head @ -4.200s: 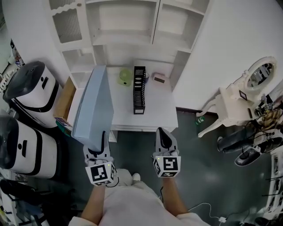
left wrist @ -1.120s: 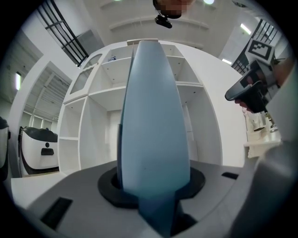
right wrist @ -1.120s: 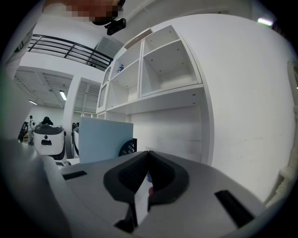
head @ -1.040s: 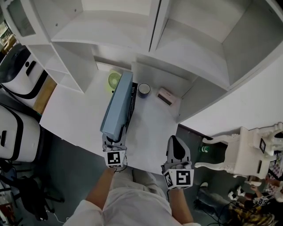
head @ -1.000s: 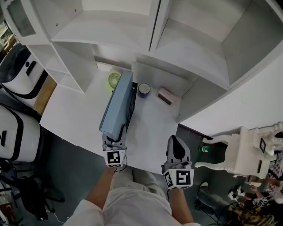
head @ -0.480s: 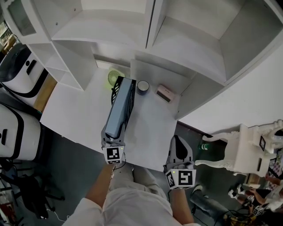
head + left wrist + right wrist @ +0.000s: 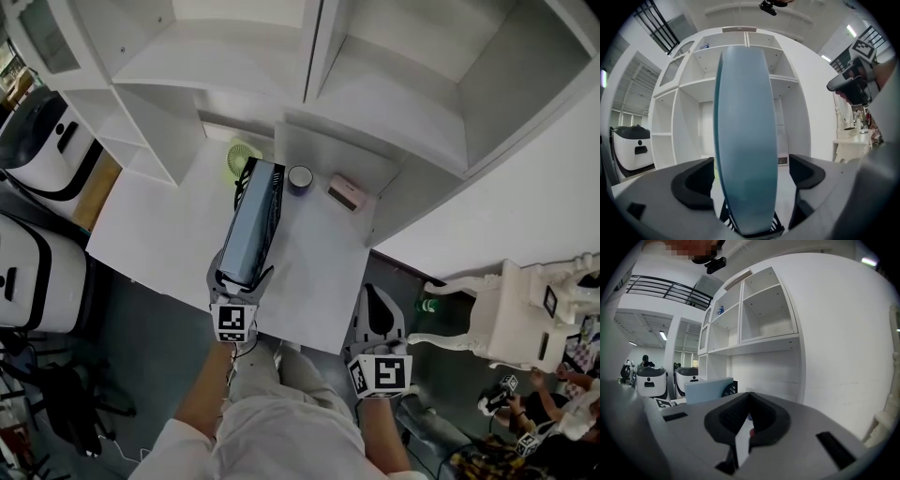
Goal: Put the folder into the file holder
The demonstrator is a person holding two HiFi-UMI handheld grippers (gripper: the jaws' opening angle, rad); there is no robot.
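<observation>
Overhead, head view: the blue folder [image 7: 249,223] stands on edge in the black file holder [image 7: 276,187] on the white table [image 7: 150,225]. A green fan [image 7: 242,155], a cup [image 7: 300,178] and a pink box [image 7: 345,194] sit behind, apart from it.
Left hand, head view: the left gripper [image 7: 239,279] is at the folder's near end, one jaw on either side.
Left gripper view: the jaws have just been opening and now stand wide. The folder is between them but not pressed, with a gap at the right pad and the left pad close beside it. The folder's foot rests in the holder's base.
Right gripper view: the right gripper [image 7: 747,420] has its jaws together on nothing, and the folder and holder lie off to its left.
Risk: if the left gripper is drawn back crookedly, a pad could catch the folder's edge. That would probably tip the folder or drag the light holder towards the table's near edge.
Writing: only the square black-and-white markers on the gripper cubes show, and no brand or word can be read.
</observation>
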